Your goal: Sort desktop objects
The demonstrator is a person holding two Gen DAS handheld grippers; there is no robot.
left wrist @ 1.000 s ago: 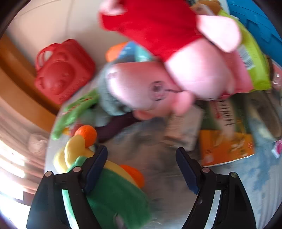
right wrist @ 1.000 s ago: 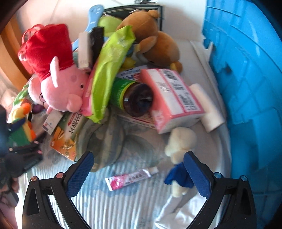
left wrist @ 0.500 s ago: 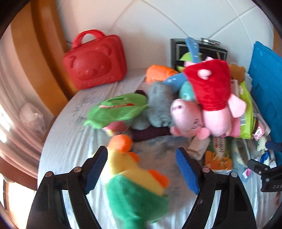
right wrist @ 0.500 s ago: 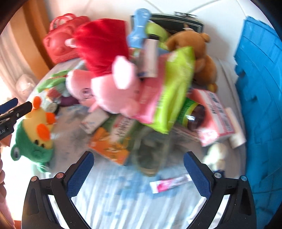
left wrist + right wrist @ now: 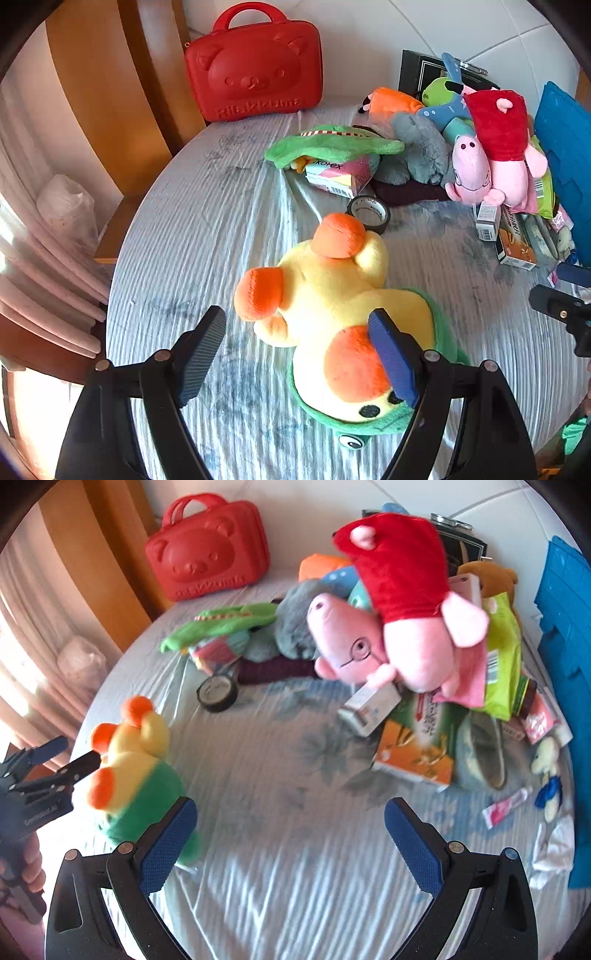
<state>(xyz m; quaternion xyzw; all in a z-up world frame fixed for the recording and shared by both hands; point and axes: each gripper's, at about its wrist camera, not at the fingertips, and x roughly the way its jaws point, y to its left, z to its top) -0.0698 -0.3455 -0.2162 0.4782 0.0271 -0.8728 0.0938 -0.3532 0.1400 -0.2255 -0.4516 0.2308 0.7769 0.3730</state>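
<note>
A round tabletop (image 5: pixel 207 221) under a pale striped, ink-smudged cloth stands against a white padded wall, with wooden trim and pink curtains at its left. In the left wrist view, a red bear-faced case (image 5: pixel 255 70) stands upright at the far edge. The left gripper (image 5: pixel 299 347) hangs over the near part of the cloth with its jaws spread wide and nothing between the pads. A yellow duck plush (image 5: pixel 332 295) in a green hood lies on the cloth just under and past its right finger. A roll of black tape (image 5: pixel 368 214) lies beyond the duck. Farther back sits a heap: a green plush (image 5: pixel 332 146) draped over a Kotex pack (image 5: pixel 338 175), a grey plush (image 5: pixel 421 151) and a pink pig plush (image 5: pixel 491 162) in a red dress. An orange box (image 5: pixel 515 245) lies at the right, beside a blue crate (image 5: pixel 567 155). The right gripper's tip shows at the right edge.

In the right wrist view, the right gripper (image 5: pixel 291 834) also stands wide open and empty above bare cloth. The duck plush (image 5: pixel 129 753) lies to its left, with the left gripper (image 5: pixel 66 757) beside it, held in a hand (image 5: pixel 29 864). The pig plush (image 5: pixel 399 627) tops the heap, over a lime green packet (image 5: pixel 502 657). A pink tube (image 5: pixel 504 806) and a small white plush (image 5: pixel 550 771) lie near the crate (image 5: pixel 569 627).
</note>
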